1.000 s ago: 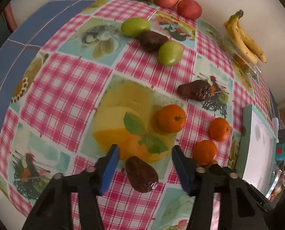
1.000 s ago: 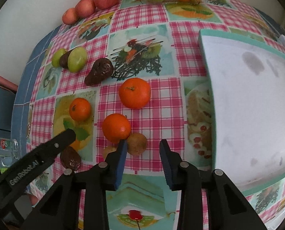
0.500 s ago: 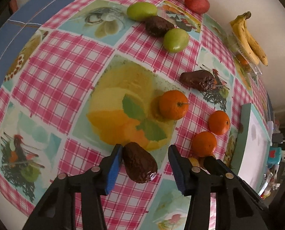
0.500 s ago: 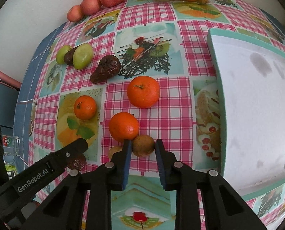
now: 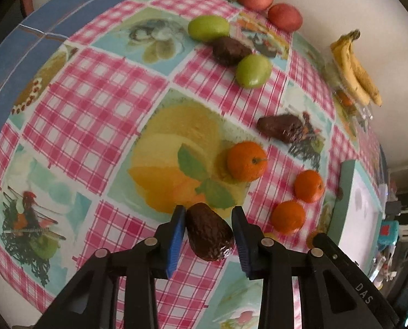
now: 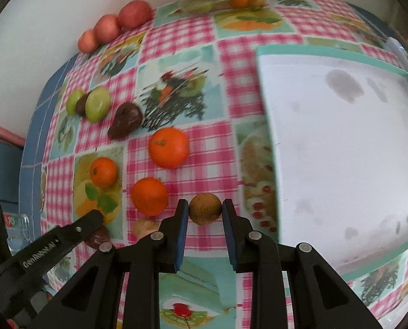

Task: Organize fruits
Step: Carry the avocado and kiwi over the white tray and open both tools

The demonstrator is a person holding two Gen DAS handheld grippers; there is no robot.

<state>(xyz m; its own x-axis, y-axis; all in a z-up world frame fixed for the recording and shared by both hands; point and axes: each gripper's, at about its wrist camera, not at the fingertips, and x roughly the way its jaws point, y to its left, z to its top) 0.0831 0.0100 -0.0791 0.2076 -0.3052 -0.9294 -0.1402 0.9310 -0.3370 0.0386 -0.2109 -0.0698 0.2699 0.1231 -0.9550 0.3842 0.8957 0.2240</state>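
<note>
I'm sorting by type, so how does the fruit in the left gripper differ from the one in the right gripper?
The avocado in the left gripper is dark brown, long and pear-shaped with bumpy, glossy skin; the kiwi in the right gripper is lighter tan-brown, nearly round and matte. The avocado looks the bulkier of the two. Both sit between blue fingers, gripped from the sides.
</note>
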